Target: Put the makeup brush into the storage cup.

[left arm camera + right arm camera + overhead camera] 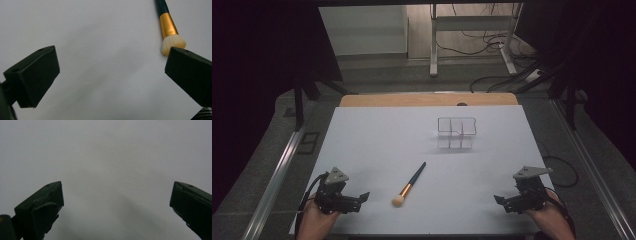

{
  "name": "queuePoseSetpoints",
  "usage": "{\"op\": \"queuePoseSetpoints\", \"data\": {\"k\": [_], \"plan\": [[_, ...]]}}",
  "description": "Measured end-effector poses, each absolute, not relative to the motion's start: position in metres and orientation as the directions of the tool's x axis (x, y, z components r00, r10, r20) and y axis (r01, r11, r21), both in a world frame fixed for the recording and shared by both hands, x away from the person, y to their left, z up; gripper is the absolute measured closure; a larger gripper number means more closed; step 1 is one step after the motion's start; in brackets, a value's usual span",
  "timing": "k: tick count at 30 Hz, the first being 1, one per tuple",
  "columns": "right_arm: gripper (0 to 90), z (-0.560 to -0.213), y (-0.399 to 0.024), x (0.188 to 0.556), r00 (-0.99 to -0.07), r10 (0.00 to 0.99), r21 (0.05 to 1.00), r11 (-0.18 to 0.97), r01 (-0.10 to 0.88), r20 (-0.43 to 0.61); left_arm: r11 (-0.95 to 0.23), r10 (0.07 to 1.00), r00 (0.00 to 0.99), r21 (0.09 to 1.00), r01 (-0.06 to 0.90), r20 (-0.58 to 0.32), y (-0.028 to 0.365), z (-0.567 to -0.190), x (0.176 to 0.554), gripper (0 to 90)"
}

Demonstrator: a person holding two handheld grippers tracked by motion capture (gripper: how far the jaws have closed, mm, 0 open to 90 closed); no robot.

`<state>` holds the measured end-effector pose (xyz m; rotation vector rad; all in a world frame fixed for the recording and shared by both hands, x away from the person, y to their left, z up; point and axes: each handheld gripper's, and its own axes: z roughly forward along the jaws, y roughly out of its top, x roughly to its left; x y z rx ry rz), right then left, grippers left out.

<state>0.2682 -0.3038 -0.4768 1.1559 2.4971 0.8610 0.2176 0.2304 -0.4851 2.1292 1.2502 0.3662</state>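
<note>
A makeup brush with a dark handle, gold ferrule and pale bristles lies slanted on the white table, bristles toward the near edge. In the left gripper view the brush lies just beyond the right jaw. My left gripper rests near the front left of the table, open, nothing between its jaws, a little left of the bristles. My right gripper rests at the front right, open and empty, over bare table. A clear plastic organizer with several compartments stands toward the back, right of centre.
A wooden strip runs along the table's far edge. Beyond it are a metal frame and loose cables on the floor. Metal rails flank the table's sides.
</note>
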Motion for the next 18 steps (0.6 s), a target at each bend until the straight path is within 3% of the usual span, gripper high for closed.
{"op": "queuePoseSetpoints", "data": {"k": [18], "plan": [[0.0,-0.4777,-0.2988,0.2681,-0.669,0.744,0.603,0.537,0.59,-0.007,-0.357,0.84,0.533,0.636,0.684,-0.102,0.222,-0.4826,0.2249,0.6]]}}
